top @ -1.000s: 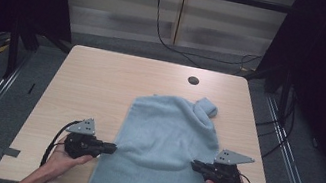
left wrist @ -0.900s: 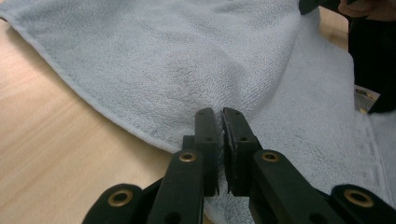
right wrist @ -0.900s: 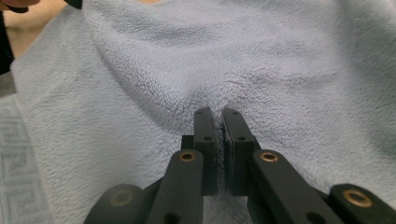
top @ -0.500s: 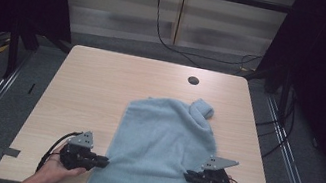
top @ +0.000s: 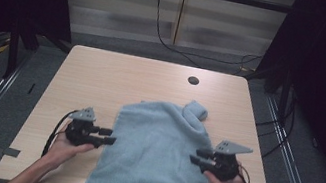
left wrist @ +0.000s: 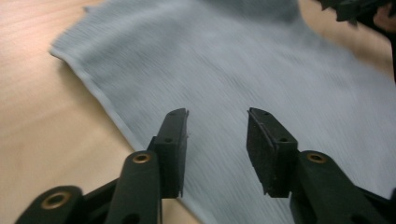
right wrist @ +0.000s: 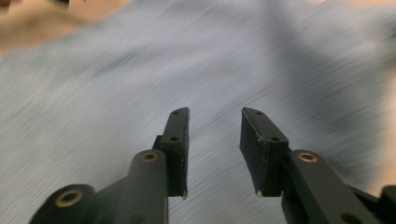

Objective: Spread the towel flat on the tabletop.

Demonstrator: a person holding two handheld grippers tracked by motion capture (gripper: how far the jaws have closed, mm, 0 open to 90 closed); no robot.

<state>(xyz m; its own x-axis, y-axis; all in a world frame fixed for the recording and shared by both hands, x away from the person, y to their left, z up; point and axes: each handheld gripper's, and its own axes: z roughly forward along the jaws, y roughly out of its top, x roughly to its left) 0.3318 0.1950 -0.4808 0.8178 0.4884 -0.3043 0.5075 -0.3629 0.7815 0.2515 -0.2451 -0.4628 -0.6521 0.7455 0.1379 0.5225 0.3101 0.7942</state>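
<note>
**Towel released, both tools apart**

While the towel [top: 157,156] lies spread over the near half of the surface [top: 103,76], its near edge is draped over the front rim and a rolled corner is seen at its far right. The left tool [top: 110,137] is held at the towel's left edge, its jaws standing apart with nothing between them; in the left gripper view the left tool [left wrist: 217,135] is seen over the cloth, just inside the hem, and no fabric is pinched by the pads. The jaws have just been opening. The right tool [top: 196,157] is held at the towel's right edge, pointed inward toward the cloth. In the right gripper view the right tool [right wrist: 215,135] is shown with a clear gap between its pads and blurred towel beneath, none of it gripped; these jaws too have just been opening. Each tool is carried in a hand near the front of the surface, with the towel between them. A small dark hole [top: 193,80] is seen in the surface beyond the towel, well apart from it.
</note>
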